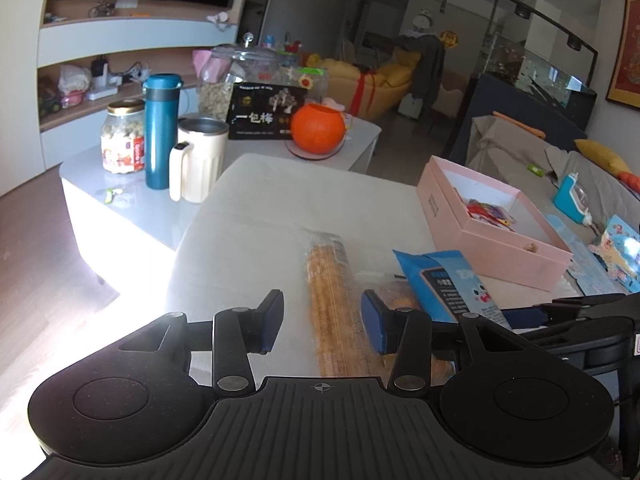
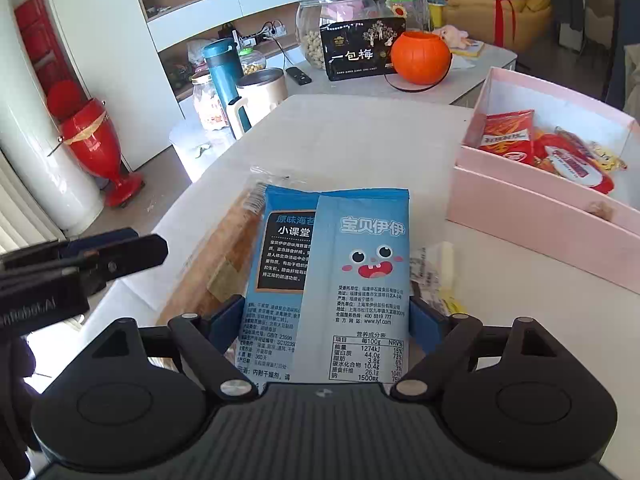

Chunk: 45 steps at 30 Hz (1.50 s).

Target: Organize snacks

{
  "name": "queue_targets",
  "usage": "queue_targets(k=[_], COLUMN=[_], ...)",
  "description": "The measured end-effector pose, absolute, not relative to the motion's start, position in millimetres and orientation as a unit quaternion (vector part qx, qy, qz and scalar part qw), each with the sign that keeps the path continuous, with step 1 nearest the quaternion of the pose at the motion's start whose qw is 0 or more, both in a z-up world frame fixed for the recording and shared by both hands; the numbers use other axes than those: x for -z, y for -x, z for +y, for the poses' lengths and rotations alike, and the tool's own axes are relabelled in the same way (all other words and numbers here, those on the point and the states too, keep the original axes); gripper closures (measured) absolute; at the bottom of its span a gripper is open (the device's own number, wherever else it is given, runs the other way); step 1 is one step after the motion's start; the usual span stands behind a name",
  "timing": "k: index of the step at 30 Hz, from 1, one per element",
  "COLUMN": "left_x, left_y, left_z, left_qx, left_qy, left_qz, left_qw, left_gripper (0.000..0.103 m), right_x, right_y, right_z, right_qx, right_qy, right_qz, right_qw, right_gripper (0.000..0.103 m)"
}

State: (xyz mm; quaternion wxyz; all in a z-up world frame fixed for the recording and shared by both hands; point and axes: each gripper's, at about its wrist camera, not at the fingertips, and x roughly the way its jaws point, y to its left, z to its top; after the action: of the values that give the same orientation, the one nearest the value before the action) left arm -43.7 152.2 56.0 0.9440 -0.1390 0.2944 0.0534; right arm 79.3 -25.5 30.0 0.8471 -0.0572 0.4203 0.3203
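The left hand-held gripper (image 1: 322, 326) hovers low over the white tabletop (image 1: 256, 216) with its blue pads (image 1: 272, 322) partly apart. A long clear pack of golden sticks (image 1: 332, 304) lies on the tabletop and runs through the gap between the pads; neither pad presses on it, so the left gripper holds nothing.

The right hand-held gripper (image 2: 326, 326) stands wide, its blue pads (image 2: 224, 328) on either side of a blue snack bag (image 2: 344, 264) printed with a cartoon face. The bag fills the gap between the jaws, but whether the pads actually press on its edges cannot be told from this view. The bag lies partly over the stick pack (image 2: 224, 264), and a small crumpled clear wrapper (image 2: 432, 268) sits just beside it on the right.

A pink box (image 2: 536, 216) stands open on the tabletop to the right, near the blue bag, with red and orange snack packs (image 2: 508, 136) inside.

On a lower table (image 1: 100, 184) beyond are a teal flask (image 1: 160, 132), a cream mug (image 1: 200, 160), a snack jar (image 1: 122, 136), a black box (image 1: 264, 112) and an orange pumpkin pot (image 1: 318, 128).
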Motion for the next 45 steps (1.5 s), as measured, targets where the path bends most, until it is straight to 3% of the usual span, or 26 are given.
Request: queue_targets(k=[9,15,18,22,34,39,41,45], left_x=[-51.7,-41.1,-34.1,-31.7,-20.8,-18.9,-19.2,-27.5], left_y=[23.1,-1.4,-11.3,-21.7,-74.6,-52.4,-44.6,-25.8], left_z=[79.0,42.6,42.4,61.6,76.6,50.6,42.2,32.5], left_qx=[0.066,0.121,0.098,0.057,0.055,0.129,0.149,0.156], left_qy=[0.097,0.078,0.058,0.061,0.118,0.059,0.040,0.003], left_qz=[0.310,0.339,0.353,0.356,0.359,0.371,0.375,0.361], left_qw=[0.944,0.930,0.929,0.931,0.924,0.918,0.914,0.919], left_gripper=[0.056,0.056,0.057,0.071,0.071,0.068,0.060,0.060], right_x=[-35.3,-7.5,0.3,6.2,5.0,5.2,5.2,5.0], right_y=[-83.1,-91.8,-83.6,-76.1,-77.3,-77.4,-77.5,-77.4], right_z=[-146.1,-178.9,-176.1,-164.9,-180.6,-182.2,-182.3,-182.5], right_qx=[-0.185,-0.156,-0.145,-0.136,-0.149,-0.151,-0.150,-0.151], right_qy=[0.026,-0.020,-0.013,0.023,-0.032,-0.038,-0.037,-0.037], right_qz=[0.403,0.427,0.390,0.367,0.359,0.358,0.358,0.358], right_qw=[0.896,0.890,0.909,0.920,0.921,0.921,0.921,0.921], right_gripper=[0.019,0.015,0.010,0.008,0.008,0.007,0.007,0.007])
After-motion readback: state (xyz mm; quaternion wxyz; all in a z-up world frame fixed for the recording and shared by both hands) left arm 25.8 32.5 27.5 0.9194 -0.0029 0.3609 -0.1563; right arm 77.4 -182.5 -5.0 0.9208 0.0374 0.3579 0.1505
